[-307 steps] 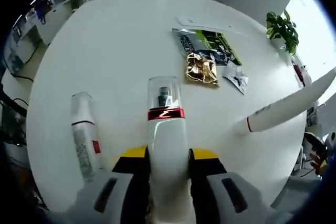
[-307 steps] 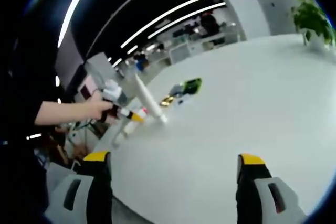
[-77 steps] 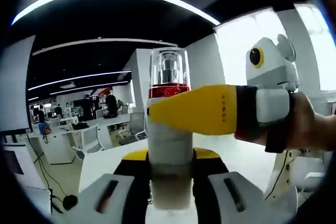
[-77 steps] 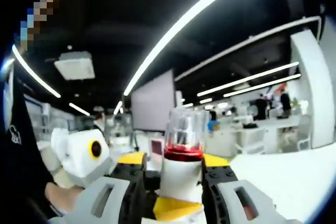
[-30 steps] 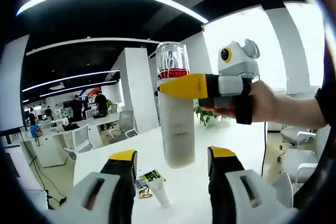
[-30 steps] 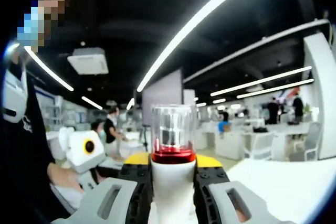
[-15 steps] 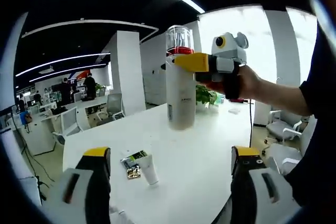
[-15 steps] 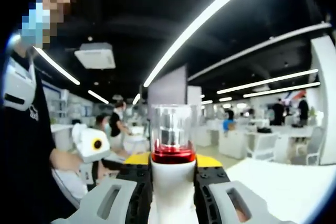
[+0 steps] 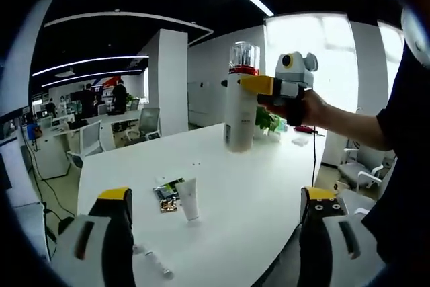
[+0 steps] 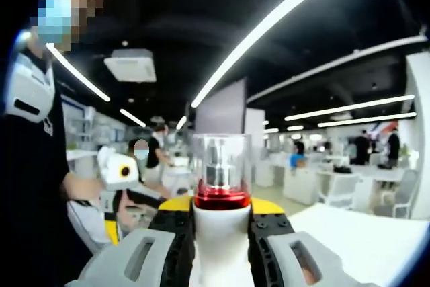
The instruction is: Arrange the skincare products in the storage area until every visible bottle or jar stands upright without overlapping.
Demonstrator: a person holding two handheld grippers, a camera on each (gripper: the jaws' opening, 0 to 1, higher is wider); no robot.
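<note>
The right gripper point(image 9: 259, 85) clamps the bottle point(image 9: 240, 105) near its red collar, holding it upright above the surface point(image 9: 242, 193), clear cap up. The left gripper point(image 9: 213, 199) is wide open and holds nothing. A tube point(image 9: 189, 199) stands cap-down beside packets point(image 9: 166, 196); another tube point(image 9: 156, 263) lies flat near the surface's edge

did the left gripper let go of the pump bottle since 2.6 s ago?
Yes. The left gripper now stands open and back from the pump bottle, which the right gripper holds above the white table.
</note>
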